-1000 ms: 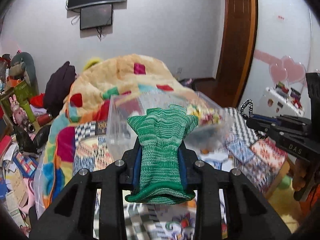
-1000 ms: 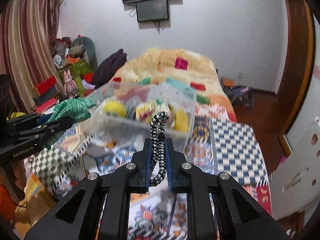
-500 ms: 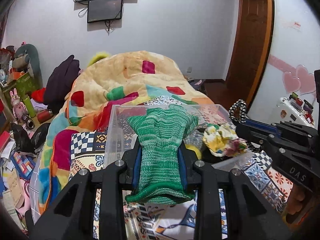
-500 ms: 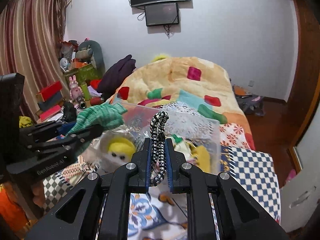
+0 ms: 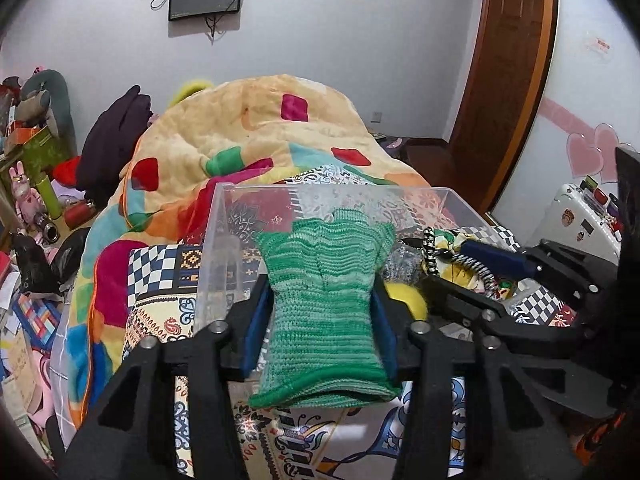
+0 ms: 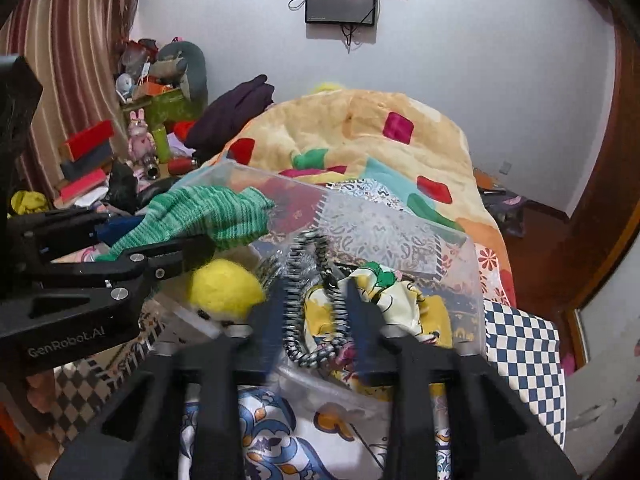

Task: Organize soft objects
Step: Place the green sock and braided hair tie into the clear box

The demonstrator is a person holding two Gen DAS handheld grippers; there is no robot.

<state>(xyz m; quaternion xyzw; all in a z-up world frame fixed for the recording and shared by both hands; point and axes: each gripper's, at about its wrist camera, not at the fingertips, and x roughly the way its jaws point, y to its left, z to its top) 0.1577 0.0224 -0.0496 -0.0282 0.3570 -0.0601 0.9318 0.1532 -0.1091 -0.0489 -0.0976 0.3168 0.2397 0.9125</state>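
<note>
My left gripper [image 5: 320, 316] is shut on a green knitted piece [image 5: 324, 300] and holds it over the near rim of a clear plastic bin [image 5: 224, 216] on the bed. The green piece also shows in the right wrist view [image 6: 200, 220]. My right gripper [image 6: 314, 312] is open over the bin, and a black-and-white braided cord [image 6: 316, 304] hangs loose between its spread fingers, blurred. The cord also shows in the left wrist view [image 5: 430, 246]. Inside the bin [image 6: 400, 220] lie a yellow fuzzy toy [image 6: 224, 284] and a yellow floral cloth [image 6: 384, 300].
A peach quilt with coloured patches [image 5: 272, 128] is heaped behind the bin. Patterned sheets cover the bed [image 6: 520, 340]. Toys, boxes and bottles crowd the left side [image 6: 140, 140]. A wooden door [image 5: 508, 80] and a white appliance [image 5: 576, 212] stand at the right.
Both grippers have moved forward over the bin. My right gripper has opened and let go of the braided cord. The left gripper still grips the green piece.
</note>
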